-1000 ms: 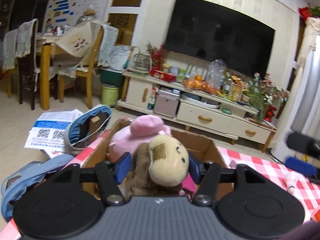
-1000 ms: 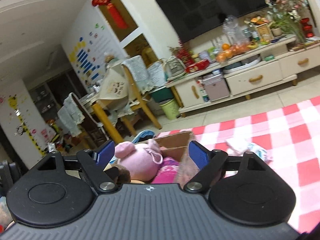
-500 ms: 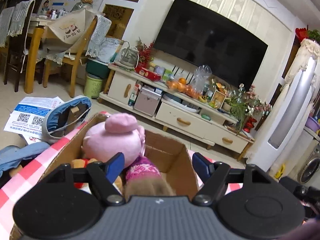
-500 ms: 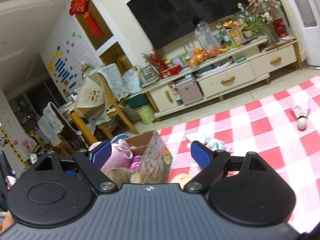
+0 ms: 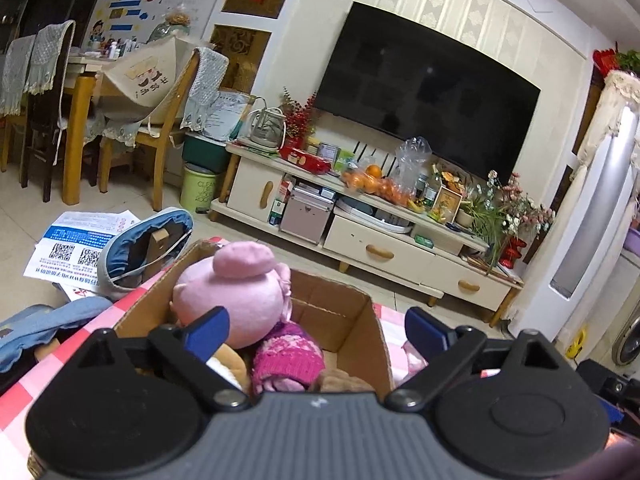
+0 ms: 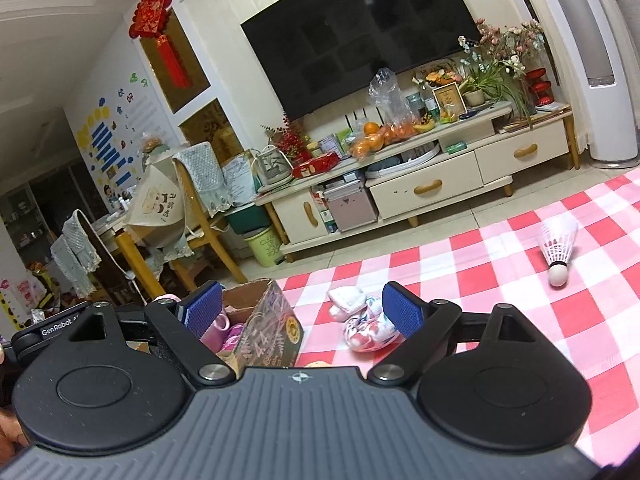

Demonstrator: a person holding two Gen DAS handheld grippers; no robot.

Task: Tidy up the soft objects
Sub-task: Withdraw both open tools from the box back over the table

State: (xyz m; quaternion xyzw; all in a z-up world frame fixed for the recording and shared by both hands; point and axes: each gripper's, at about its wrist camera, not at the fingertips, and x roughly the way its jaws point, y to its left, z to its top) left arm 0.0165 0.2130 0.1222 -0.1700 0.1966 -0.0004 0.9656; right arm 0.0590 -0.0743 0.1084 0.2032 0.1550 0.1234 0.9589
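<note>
A cardboard box [image 5: 362, 320] stands on the red-checked cloth. It holds a pink plush toy [image 5: 232, 292], a magenta knitted piece [image 5: 290, 356] and a brown plush [image 5: 228, 364] low in front. My left gripper [image 5: 316, 334] is open and empty just above the box's near side. My right gripper [image 6: 302, 312] is open and empty to the right of the box [image 6: 268, 328]. A small white and pink sock bundle [image 6: 360, 320] lies on the cloth just beyond its right finger.
A white shuttlecock [image 6: 558, 250] lies on the cloth at the right. Past the table's left edge are a blue bag [image 5: 140, 248], papers [image 5: 76, 244] and chairs. A TV stand [image 5: 360, 236] runs along the far wall.
My left gripper opened and let the brown plush drop into the box, then pulled back. My right gripper swung right, away from the box toward the socks.
</note>
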